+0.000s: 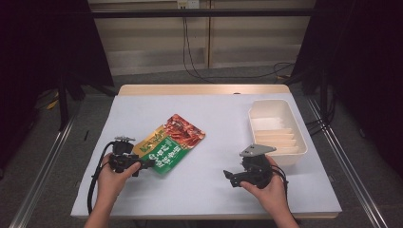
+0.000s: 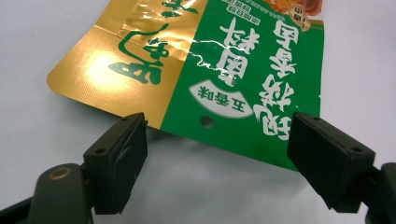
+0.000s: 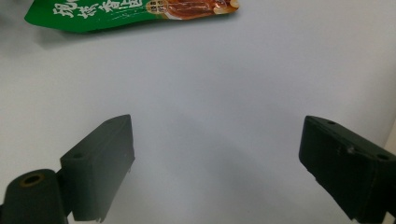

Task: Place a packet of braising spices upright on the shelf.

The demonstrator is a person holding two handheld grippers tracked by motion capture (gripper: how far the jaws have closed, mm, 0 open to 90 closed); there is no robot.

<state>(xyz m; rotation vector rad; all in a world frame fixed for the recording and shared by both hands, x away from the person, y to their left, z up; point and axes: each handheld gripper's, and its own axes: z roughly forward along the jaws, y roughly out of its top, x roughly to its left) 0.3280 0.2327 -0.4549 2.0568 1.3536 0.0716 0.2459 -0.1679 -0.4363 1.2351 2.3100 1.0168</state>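
Pouch [image 1: 168,142] flat on bench [image 1: 214,185], long axis slanting away to the right. Left hand-held gripper [image 1: 148,163] spread at its near edge; right hand-held gripper [image 1: 228,176] spread, well apart.

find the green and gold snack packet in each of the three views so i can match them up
High view: snack packet lies left of centre on the white table, just ahead of the left tongs.
Left gripper view: it takes up the upper middle, its near edge between the open jaws.
Right gripper view: only a strip at the top left.
Shared landmark: the packet's green panel with white lettering.
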